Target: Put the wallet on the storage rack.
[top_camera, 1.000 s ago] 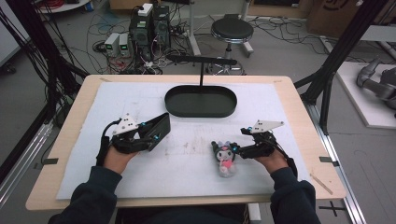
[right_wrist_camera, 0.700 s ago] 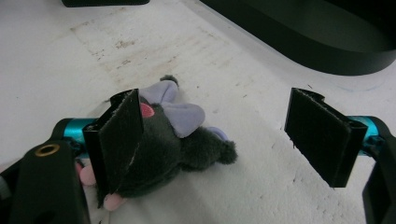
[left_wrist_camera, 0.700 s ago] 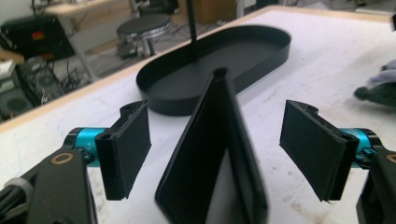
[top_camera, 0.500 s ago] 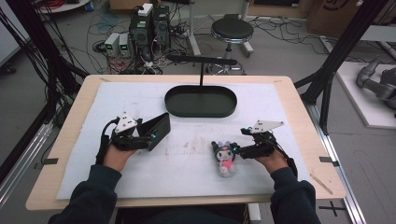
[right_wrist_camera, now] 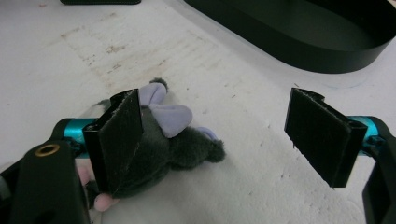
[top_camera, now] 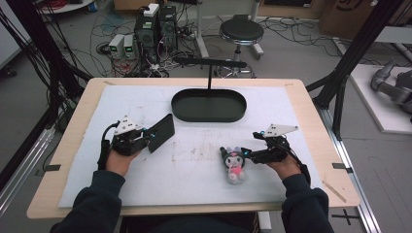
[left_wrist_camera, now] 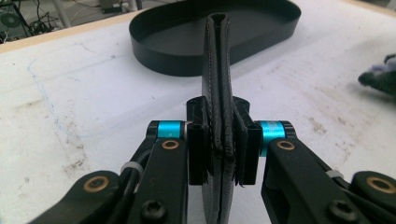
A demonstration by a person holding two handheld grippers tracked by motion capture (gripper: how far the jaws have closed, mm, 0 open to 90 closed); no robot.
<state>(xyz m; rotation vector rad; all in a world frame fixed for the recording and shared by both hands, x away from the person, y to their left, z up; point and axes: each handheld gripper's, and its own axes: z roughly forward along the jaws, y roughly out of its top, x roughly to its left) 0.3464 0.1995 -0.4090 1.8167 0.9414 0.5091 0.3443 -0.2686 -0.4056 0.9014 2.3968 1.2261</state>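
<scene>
A black oval tray [top_camera: 209, 105] sits beyond, on the white mat [top_camera: 194, 165].

Black wallet [left_wrist_camera: 218, 88] on edge (lifted); plush toy [top_camera: 234, 164] lying flat.

Left tool [top_camera: 154, 137]: held in the left hand [top_camera: 119, 158] at the near left, pointing far-right, jaws just closed further and clamped on a thin flat item between the pads. Right tool [top_camera: 245, 154]: held in the right hand [top_camera: 284, 167] at the near right, pointing left, jaws spread wide, pads [right_wrist_camera: 119, 140] apart. Both forearms sleeved, entering from the near edge.
</scene>
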